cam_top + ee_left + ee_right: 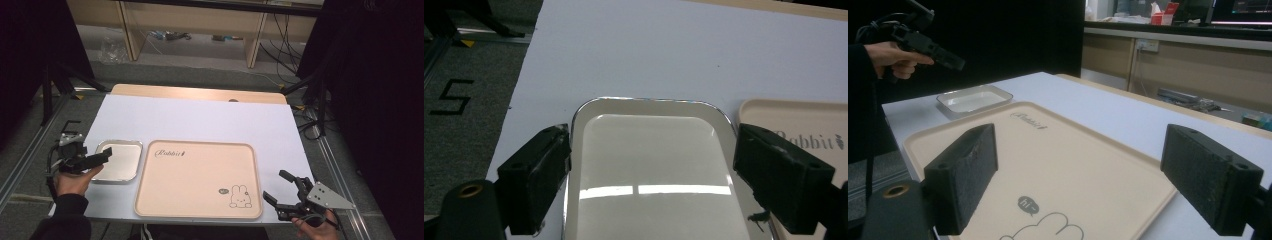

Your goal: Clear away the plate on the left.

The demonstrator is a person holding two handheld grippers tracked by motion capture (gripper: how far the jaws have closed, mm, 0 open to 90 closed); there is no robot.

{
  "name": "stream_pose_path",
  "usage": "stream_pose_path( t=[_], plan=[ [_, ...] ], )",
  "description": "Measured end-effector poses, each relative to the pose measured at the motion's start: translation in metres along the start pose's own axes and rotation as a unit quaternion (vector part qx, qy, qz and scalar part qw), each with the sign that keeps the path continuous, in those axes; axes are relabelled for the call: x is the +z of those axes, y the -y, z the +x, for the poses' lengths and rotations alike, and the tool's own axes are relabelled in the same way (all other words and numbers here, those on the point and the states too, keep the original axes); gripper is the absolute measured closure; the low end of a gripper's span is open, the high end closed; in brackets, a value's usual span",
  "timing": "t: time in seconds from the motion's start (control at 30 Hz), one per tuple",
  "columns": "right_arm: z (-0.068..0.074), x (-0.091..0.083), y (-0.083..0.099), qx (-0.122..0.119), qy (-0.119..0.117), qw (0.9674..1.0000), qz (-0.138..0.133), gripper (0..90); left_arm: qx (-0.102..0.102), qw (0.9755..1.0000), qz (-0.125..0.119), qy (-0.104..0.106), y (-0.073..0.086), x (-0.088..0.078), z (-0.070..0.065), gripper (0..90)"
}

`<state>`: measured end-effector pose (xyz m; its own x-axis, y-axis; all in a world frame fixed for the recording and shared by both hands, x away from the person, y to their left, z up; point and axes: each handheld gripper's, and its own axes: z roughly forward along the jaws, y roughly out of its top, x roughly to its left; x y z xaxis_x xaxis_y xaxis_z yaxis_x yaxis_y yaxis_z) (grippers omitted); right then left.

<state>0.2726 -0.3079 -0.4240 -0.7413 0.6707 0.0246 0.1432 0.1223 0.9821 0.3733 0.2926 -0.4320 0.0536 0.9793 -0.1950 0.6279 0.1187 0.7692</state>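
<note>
A small steel tray point(118, 160) is seen on the white table point(200, 120), at about 9 o'clock from the large beige rabbit tray point(200, 180), just beside it. The left gripper point(102, 159) is held low at the steel tray's 9 o'clock edge. In the left gripper view its jaws are spread wide, one on each side of the steel tray point(654, 165), and the rim is not yet pinched. This position is judged as a preparation for gripping the tray by its edges, because the jaws are set broader than the tray itself.

The right gripper point(284, 189) is kept at about 3 o'clock from the rabbit tray, near its corner with the rabbit drawing. Its jaws are also opened wide and nothing is held between them. In the right gripper view the rabbit tray point(1063, 165) is seen lying flat and empty, so it is probably waiting to receive the steel tray.
</note>
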Motion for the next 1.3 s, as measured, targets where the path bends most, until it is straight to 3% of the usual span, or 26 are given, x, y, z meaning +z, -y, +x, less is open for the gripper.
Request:
stream_pose_path(
  t=[0.03, 0.13, 0.17, 0.3, 0.33, 0.47, 0.53, 0.7, 0.83, 0.9, 0.97, 1.0, 1.03, 1.13, 1.17, 1.23, 1.3],
  plan=[
    [-0.002, 0.000, 0.000, -0.016, 0.005, 0.9999, -0.002, 15.8, 0.000, 1.0000, 0.009, 0.001, -0.002, 0.003, 0.001, 15.2],
    [-0.001, 0.001, 0.000, -0.003, -0.007, 1.0000, 0.005, 15.8, 0.004, 0.9987, 0.051, -0.004, -0.006, 0.012, 0.008, 16.2],
    [-0.002, 0.001, 0.000, -0.012, -0.009, 0.9999, 0.004, 15.8, -0.004, 0.9981, 0.061, -0.004, -0.006, 0.015, 0.010, 17.2],
    [-0.002, 0.001, 0.000, -0.008, -0.010, 0.9999, 0.002, 15.8, -0.023, 0.9965, 0.080, -0.001, -0.008, 0.023, 0.020, 20.3],
    [-0.002, 0.001, 0.000, -0.009, -0.010, 0.9999, 0.002, 15.8, -0.027, 0.9963, 0.081, -0.009, -0.008, 0.024, 0.022, 21.6],
    [-0.001, 0.001, 0.000, -0.007, -0.012, 0.9999, 0.004, 15.9, -0.006, 0.9949, 0.099, -0.014, -0.007, 0.028, 0.031, 25.6],
    [-0.001, 0.000, 0.000, -0.013, -0.002, 0.9999, 0.003, 15.9, -0.010, 0.9944, 0.105, -0.015, -0.006, 0.030, 0.036, 27.9],
    [-0.001, 0.001, 0.000, -0.014, 0.001, 0.9999, 0.001, 16.1, 0.003, 0.9915, 0.129, -0.019, -0.001, 0.033, 0.041, 36.5],
    [0.000, 0.001, 0.000, -0.011, 0.006, 0.9999, -0.002, 16.2, 0.008, 0.9906, 0.135, -0.020, 0.000, 0.035, 0.042, 43.4],
    [-0.002, 0.001, 0.000, -0.021, 0.009, 0.9997, -0.006, 16.4, 0.011, 0.9906, 0.134, -0.023, 0.001, 0.039, 0.042, 46.9],
    [-0.001, 0.001, 0.000, -0.017, -0.003, 0.9998, 0.002, 16.5, 0.006, 0.9888, 0.147, -0.026, 0.000, 0.041, 0.043, 47.9],
    [0.000, 0.001, 0.000, -0.012, 0.001, 0.9999, 0.004, 16.6, 0.003, 0.9898, 0.140, -0.024, 0.001, 0.043, 0.044, 49.7],
    [-0.002, 0.001, 0.000, -0.023, 0.009, 0.9997, -0.005, 16.6, 0.006, 0.9885, 0.149, -0.025, 0.000, 0.043, 0.045, 50.8],
    [-0.002, 0.001, 0.000, -0.023, 0.007, 0.9997, 0.000, 16.6, 0.004, 0.9896, 0.142, -0.024, 0.002, 0.048, 0.045, 55.5],
    [0.000, 0.001, 0.000, -0.011, -0.001, 0.9999, 0.004, 16.6, 0.002, 0.9895, 0.143, -0.024, 0.002, 0.049, 0.045, 55.5],
    [-0.001, 0.002, 0.000, -0.012, 0.001, 0.9999, -0.005, 16.7, 0.002, 0.9885, 0.149, -0.026, 0.002, 0.050, 0.047, 58.1],
    [-0.001, 0.001, 0.000, -0.017, 0.003, 0.9998, 0.005, 16.7, 0.000, 0.9890, 0.146, -0.024, 0.003, 0.052, 0.049, 60.3]
  ],
)
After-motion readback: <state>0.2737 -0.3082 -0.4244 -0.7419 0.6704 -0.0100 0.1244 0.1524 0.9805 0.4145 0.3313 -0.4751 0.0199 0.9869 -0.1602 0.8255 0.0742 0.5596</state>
